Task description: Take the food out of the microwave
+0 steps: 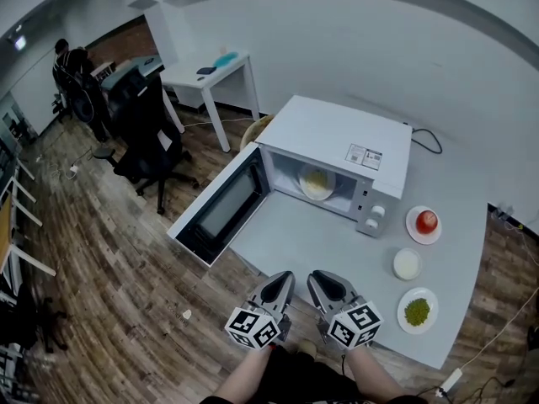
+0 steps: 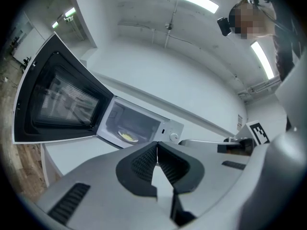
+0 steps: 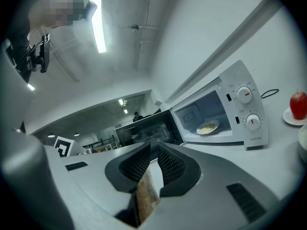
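One shallow plate of pale yellow food [image 1: 317,183] lies well inside the microwave [image 1: 341,137], back in the cavity, with nothing holding it. Its low, thin rim looks like the main hazard: a pinch on one edge alone would probably let the plate sag and slide the food off, or scrape it along the cavity floor. The opening is low, so lifting too soon could knock the rim against the top of the frame. The door [image 1: 221,207] hangs wide open to the left, where a careless reach on that side could strike it. Both tools hover at the near edge of the counter [image 1: 290,230], well short of the plate. The left hand-held gripper [image 1: 278,288] has its jaws pressed together and empty; the right hand-held gripper [image 1: 327,286] shows only a narrow slit between its jaws, also empty. Neither could take the rim without spreading first; pushed in as they are, they would shove the plate deeper. To the right, an apple on a saucer [image 1: 426,222], a white bowl [image 1: 407,264] and a dish of green food [image 1: 417,311] crowd the landing space
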`<state>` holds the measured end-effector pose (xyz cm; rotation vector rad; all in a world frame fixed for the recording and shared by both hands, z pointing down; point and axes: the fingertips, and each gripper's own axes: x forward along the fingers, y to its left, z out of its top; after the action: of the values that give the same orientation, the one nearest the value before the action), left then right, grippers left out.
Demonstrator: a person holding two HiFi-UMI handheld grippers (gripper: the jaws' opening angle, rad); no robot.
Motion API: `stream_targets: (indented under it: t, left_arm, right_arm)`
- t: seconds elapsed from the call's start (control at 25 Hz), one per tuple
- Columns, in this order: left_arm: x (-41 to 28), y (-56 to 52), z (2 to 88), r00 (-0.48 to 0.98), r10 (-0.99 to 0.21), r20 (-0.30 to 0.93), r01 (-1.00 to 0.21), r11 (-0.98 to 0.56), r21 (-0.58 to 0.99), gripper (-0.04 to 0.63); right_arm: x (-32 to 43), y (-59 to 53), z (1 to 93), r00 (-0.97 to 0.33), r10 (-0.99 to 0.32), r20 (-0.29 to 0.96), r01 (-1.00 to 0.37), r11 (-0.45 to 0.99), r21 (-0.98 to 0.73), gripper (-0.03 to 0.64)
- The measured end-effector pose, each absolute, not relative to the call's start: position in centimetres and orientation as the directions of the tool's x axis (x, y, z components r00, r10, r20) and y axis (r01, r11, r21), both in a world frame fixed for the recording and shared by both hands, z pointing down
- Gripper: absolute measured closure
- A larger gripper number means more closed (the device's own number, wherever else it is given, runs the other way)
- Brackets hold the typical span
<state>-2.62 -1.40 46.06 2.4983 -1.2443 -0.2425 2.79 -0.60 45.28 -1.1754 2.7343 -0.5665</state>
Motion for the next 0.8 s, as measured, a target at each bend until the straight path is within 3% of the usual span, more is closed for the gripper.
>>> stream_targets:
  t: [0.8]
  left_arm:
    - [-0.3,-11.4,47.3,0.705,-0.709,-0.006,-0.651,-0.651,0.391,0.584]
  right_arm:
    - [3.1,-10.0,47.1,-0.588,-0.802,0.105,-0.761,0.505,-0.407,0.555]
